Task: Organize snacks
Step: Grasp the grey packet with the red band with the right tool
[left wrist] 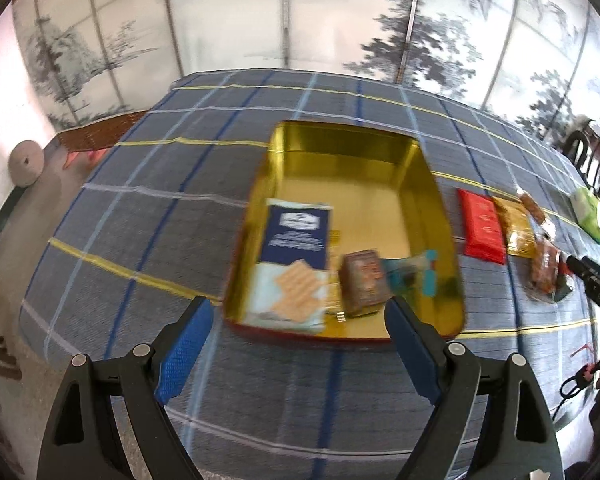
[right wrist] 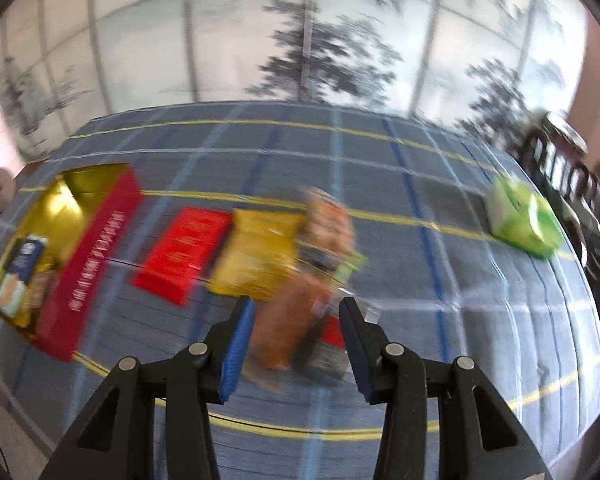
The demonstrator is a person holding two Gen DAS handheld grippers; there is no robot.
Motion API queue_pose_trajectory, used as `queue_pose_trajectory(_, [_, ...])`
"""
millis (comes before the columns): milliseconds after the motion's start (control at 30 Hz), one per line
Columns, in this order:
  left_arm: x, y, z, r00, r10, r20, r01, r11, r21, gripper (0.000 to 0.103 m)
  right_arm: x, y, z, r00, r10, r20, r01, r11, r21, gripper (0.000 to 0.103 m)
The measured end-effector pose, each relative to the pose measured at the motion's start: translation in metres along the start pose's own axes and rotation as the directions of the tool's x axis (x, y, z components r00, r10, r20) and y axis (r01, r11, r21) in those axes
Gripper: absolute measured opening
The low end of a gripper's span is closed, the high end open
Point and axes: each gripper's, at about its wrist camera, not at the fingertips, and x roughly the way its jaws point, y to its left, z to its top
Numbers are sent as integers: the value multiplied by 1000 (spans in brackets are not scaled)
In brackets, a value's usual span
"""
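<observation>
A blue-grey checked tablecloth (left wrist: 148, 216) covers the table, and on it, just ahead of the left gripper (left wrist: 299, 312), sits an open tin (left wrist: 340, 148) with a gold inside and red outer walls. The left gripper's jaws stand wide apart with nothing between the blue pads; their tips frame the tin's near rim, above the cloth. In the near half of the tin lie a dark blue cracker packet (left wrist: 294, 252) on the left, a small brown packet (left wrist: 366, 280) beside it, and a teal wrapper (left wrist: 414, 276) further right; the far half is bare gold. To the right of the tin, on the cloth, a flat red packet (right wrist: 184, 252) lies next to a yellow bag (right wrist: 260, 256), with an orange-brown snack bag (right wrist: 328, 224) behind and right of that. The right gripper (right wrist: 297, 314) is partly open, its pads either side of another orange-brown packet (right wrist: 288, 328); blur hides whether they touch it. A green pack (right wrist: 520, 216) lies well apart at the far right, near dark chairs (right wrist: 568, 184).
</observation>
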Motion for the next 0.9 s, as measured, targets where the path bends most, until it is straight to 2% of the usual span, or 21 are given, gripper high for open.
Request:
queue_pose_trajectory(133, [3,-20,3,1000,-18,-5,18,999,38,85,11,-16,-10,999,23,-46,-21,998,61,45])
queue_pose_trajectory(633, [13,-67,7,998,-55,-31,58,991,119,85,34,-28,-22,998,-31,-63,36,997,75,45])
queue_pose_trajectory(733, [16,-79,10,997,-65,-32,69,989,135,85,39,-31,-23,998,9,-61,-3,996,90,44])
queue_pose_trajectory(767, [17,-82,11,997,-68,-32,72,988,140,85,41,-32,-23,998,11,-58,-6,996,88,43])
queue_pose_trajectory(900, [24,-100,14,996,-75,-42,81,983,167,85,46,-30,-22,998,30,-49,-27,998,63,28])
